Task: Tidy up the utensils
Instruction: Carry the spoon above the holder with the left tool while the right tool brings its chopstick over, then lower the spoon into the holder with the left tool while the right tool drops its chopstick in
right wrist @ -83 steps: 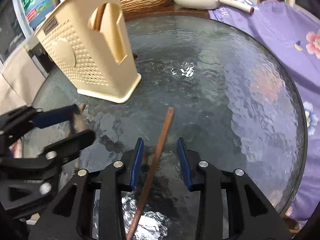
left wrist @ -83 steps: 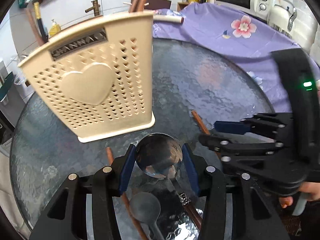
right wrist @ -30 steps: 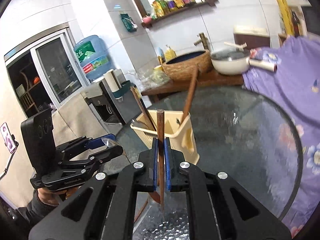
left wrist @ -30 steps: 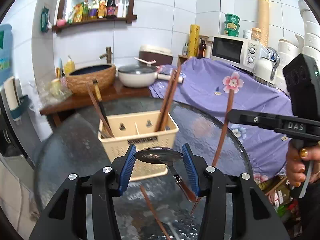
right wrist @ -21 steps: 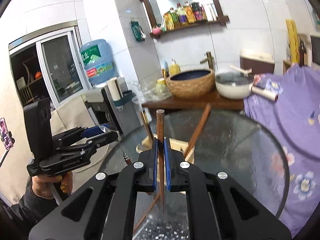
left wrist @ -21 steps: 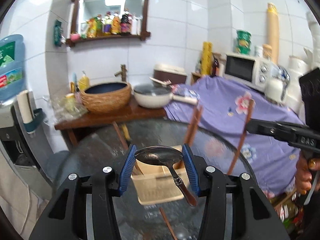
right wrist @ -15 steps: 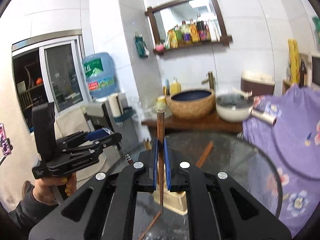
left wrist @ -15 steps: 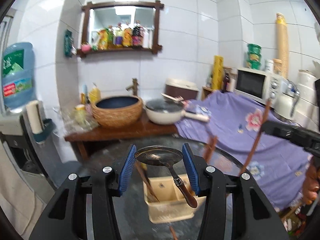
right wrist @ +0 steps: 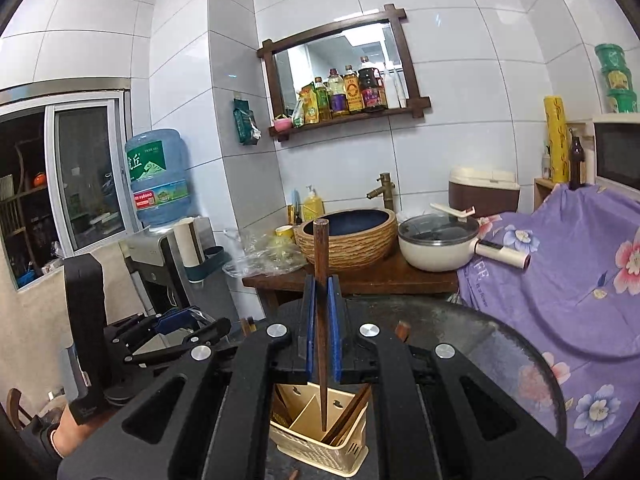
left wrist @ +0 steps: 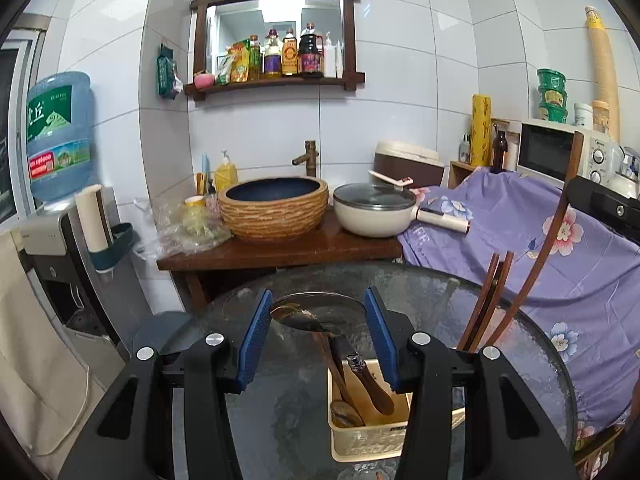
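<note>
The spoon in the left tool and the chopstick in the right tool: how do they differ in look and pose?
The spoon has a shiny metal bowl and a brown handle; the chopstick is one thin brown wooden stick. The spoon's bowl lies flat across the left tool with its handle sloping down; the chopstick stands upright in the right tool. The left tool's blue pads stand wide apart around the bowl; the right tool's pads nearly meet. Both hang above the beige utensil basket.

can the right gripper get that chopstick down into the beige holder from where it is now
Probably yes. The right gripper holds the chopstick upright, tip over the utensil holder and its open compartment, with nothing between them.
</note>
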A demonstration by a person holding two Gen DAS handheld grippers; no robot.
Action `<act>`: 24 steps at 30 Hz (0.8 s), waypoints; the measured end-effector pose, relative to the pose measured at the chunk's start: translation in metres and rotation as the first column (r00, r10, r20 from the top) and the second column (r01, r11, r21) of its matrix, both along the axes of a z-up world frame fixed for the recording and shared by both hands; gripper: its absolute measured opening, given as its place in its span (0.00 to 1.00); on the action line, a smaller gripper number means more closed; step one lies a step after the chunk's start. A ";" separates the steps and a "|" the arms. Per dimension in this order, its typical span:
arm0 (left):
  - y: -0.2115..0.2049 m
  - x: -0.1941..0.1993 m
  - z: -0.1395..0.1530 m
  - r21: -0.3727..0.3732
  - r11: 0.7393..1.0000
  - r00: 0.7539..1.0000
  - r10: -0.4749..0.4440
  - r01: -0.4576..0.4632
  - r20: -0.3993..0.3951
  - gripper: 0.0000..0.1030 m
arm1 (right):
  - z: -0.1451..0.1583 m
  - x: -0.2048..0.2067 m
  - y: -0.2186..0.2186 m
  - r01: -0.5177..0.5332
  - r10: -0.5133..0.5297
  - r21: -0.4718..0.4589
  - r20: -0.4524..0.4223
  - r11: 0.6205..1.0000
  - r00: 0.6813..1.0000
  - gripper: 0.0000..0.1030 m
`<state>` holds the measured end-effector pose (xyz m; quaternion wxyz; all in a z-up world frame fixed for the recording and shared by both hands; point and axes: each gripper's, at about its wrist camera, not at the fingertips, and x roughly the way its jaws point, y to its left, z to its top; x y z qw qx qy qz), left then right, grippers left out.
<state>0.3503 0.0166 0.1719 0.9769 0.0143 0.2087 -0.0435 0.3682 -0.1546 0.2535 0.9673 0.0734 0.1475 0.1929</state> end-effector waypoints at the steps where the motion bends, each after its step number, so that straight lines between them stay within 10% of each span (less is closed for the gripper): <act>1: -0.002 0.000 -0.005 0.002 1.000 1.000 0.000 0.000 -0.006 0.45 | -0.007 0.002 0.002 0.000 0.000 -0.002 -0.007 1.000 1.000 0.07; 24: -0.021 0.001 -0.068 0.065 0.997 0.995 -0.038 0.044 -0.093 0.45 | -0.088 0.004 0.007 0.026 -0.030 -0.072 -0.063 0.997 0.998 0.07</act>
